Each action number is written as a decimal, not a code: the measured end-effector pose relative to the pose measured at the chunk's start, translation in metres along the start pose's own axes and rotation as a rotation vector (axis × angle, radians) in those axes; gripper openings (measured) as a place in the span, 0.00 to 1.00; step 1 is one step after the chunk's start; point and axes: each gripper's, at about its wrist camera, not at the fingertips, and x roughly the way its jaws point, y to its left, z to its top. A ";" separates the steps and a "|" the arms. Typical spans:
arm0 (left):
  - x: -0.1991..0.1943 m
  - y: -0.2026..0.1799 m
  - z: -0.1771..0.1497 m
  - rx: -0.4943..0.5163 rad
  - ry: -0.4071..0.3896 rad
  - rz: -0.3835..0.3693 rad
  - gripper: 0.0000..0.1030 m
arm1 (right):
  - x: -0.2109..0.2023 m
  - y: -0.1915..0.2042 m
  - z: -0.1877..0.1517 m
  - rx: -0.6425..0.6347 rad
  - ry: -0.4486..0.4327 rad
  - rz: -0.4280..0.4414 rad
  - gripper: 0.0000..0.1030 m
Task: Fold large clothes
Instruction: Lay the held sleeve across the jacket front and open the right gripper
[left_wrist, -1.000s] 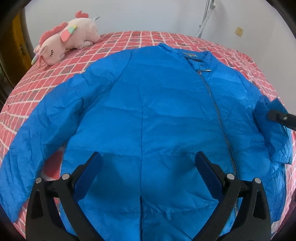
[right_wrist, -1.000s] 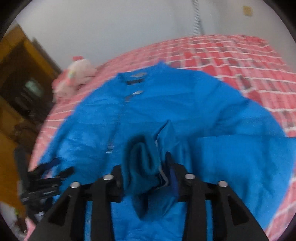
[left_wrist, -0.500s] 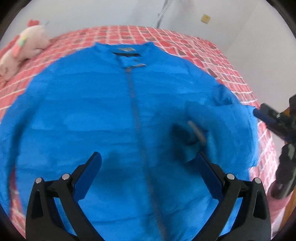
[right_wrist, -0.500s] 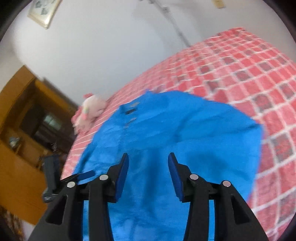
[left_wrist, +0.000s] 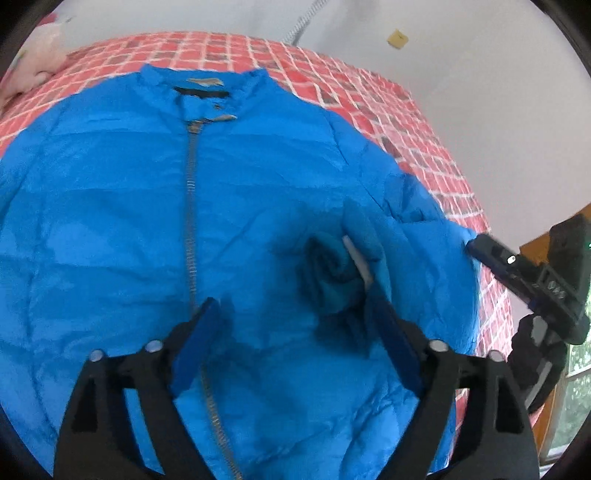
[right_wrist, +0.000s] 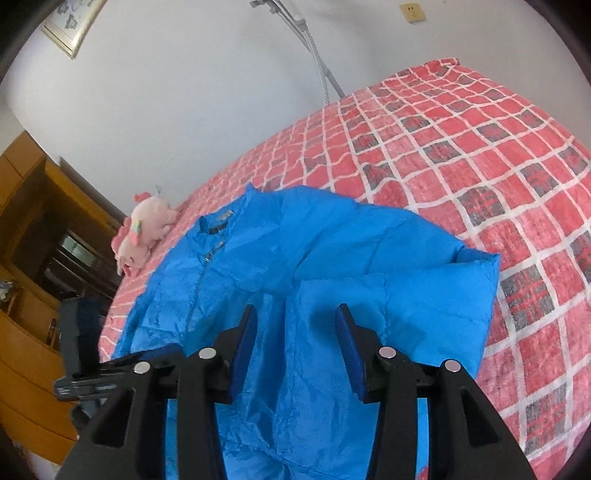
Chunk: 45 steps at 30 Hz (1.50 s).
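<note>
Blue jacket (left_wrist: 258, 206) lies front-up on red checked bedspread (right_wrist: 480, 155), zip (left_wrist: 190, 206) closed, collar toward wall. One sleeve folded inward across chest, cuff (left_wrist: 332, 273) bunched on jacket front. L gripper (left_wrist: 291, 332) over lower front, jaws spread wide, holding nothing. R gripper (right_wrist: 295, 332) above folded sleeve (right_wrist: 399, 295), jaws apart, empty. Pink plush toy (right_wrist: 142, 232) on bed beyond collar. Wooden cabinet (right_wrist: 33, 236) beside bed.
</note>
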 end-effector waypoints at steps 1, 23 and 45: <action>-0.003 0.002 0.000 -0.007 -0.013 0.000 0.85 | 0.003 0.002 -0.001 -0.008 0.006 -0.011 0.44; 0.004 -0.015 0.023 0.083 -0.064 -0.061 0.21 | -0.014 0.007 -0.003 -0.045 -0.072 0.023 0.44; -0.062 0.170 0.030 -0.176 -0.204 0.322 0.35 | 0.075 0.031 -0.025 -0.159 0.111 -0.056 0.42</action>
